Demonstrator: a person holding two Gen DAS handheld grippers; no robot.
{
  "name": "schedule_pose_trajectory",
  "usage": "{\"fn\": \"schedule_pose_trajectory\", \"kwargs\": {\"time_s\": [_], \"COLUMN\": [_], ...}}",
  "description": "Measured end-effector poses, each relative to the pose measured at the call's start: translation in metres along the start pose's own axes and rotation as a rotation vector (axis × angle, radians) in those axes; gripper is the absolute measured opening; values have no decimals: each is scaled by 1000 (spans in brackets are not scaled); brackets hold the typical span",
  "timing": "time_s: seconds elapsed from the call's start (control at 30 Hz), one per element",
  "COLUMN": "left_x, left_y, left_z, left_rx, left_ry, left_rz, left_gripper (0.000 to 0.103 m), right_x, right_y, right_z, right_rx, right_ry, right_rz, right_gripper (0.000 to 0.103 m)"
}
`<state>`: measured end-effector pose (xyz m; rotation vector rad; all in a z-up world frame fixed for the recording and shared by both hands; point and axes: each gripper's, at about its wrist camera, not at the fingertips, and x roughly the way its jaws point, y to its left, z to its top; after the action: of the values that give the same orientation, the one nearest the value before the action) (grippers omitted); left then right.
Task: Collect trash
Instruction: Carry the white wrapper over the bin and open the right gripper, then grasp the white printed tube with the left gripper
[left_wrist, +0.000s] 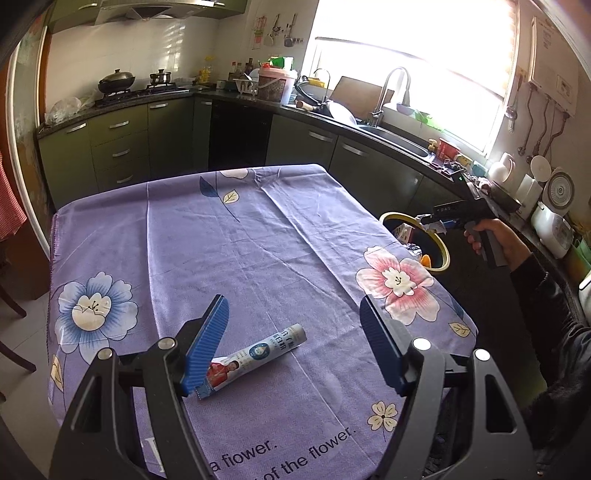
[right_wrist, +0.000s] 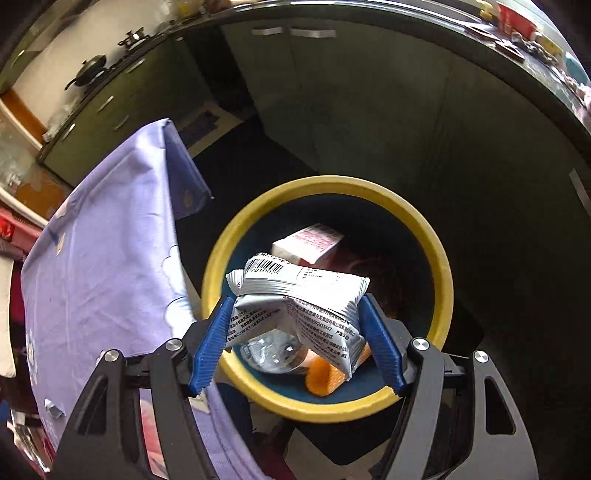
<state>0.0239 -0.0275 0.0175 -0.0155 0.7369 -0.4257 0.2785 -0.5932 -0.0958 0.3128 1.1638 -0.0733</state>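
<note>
On my feed the biggest thing is the table under a purple flower-print cloth, and I place everything else against it. Off the table's right edge, on the floor, stands the round dark bin with a yellow rim; the left camera shows it just beside that edge. Inside the bin I make out a clear plastic bottle, a white-and-pink carton and an orange piece.

My right gripper hangs over the bin's mouth, pointing steeply down. Its blue ribbed fingers press on both sides of a crumpled silver-white snack packet with a barcode, so it has hold of that packet above the opening. From the left camera I see a hand on that gripper's handle, beyond the table's right edge.

My left gripper sits over the table's near end, jaws spread wide and holding nothing. A squeezed white tube with a blue label and red printing lies flat on the cloth between them, its crimped end touching or just beside the left finger; I cannot tell which.
</note>
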Motion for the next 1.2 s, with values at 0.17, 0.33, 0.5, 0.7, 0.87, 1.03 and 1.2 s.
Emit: {"fn": "schedule_pose_trajectory", "kwargs": {"time_s": [0.17, 0.33, 0.5, 0.7, 0.87, 1.03, 1.2], "left_x": [-2, 0, 8, 20, 38, 70, 93], "left_y": [-1, -3, -2, -3, 4, 12, 21], "left_z": [1, 0, -2, -8, -11, -18, -23], "left_rx": [7, 15, 31, 162, 325, 438, 489], "left_ry": [2, 8, 29, 57, 114, 238, 314], "left_rz": [7, 2, -28, -71, -130, -217, -238], "left_gripper": [70, 70, 71, 78, 78, 78, 69], "right_x": [25, 12, -19, -42, -45, -48, -40], "right_y": [-24, -31, -7, 22, 42, 54, 70], "right_z": [13, 5, -27, -85, -125, -140, -149], "right_rx": [49, 63, -9, -71, -107, -142, -164], "right_ry": [0, -35, -80, -108, -87, -75, -61], "right_rz": [-59, -61, -5, 118, 177, 174, 191], "right_gripper": [84, 84, 84, 85, 85, 85, 85]}}
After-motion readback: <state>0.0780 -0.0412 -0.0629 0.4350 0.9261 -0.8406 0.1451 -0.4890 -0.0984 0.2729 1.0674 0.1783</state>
